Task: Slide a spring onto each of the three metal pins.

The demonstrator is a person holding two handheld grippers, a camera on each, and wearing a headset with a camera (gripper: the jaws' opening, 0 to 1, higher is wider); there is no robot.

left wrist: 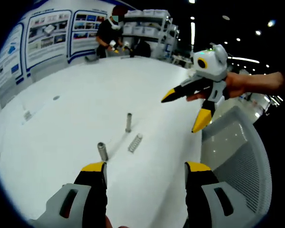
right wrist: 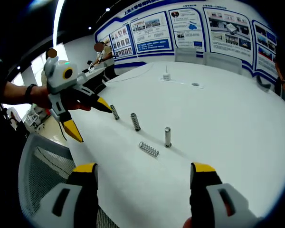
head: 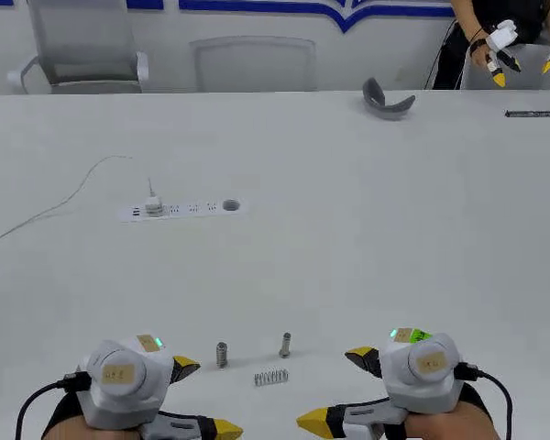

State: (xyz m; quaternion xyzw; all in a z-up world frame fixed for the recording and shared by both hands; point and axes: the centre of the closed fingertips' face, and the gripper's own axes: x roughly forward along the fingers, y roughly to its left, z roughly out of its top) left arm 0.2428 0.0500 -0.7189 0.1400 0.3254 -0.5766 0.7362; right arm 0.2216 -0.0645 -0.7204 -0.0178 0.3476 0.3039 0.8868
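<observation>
Near the table's front edge stand two short metal pins: one wearing a spring [head: 222, 354] and a bare pin [head: 285, 345]. A loose spring [head: 271, 377] lies flat just in front of them. The right gripper view has two spring-covered pins [right wrist: 115, 112] [right wrist: 135, 121], the bare pin [right wrist: 167, 137] and the loose spring [right wrist: 148, 149]. My left gripper [head: 207, 397] [left wrist: 145, 167] is open and empty, left of the parts. My right gripper [head: 335, 388] [right wrist: 143, 167] is open and empty too, to their right. The two grippers face each other across the parts.
A white power strip [head: 179, 210] with a plug and cable lies mid-table on the left. A grey curved object [head: 386, 101] sits at the far edge. Chairs [head: 82, 46] stand behind the table. A person [head: 495, 41] with grippers works at the back right.
</observation>
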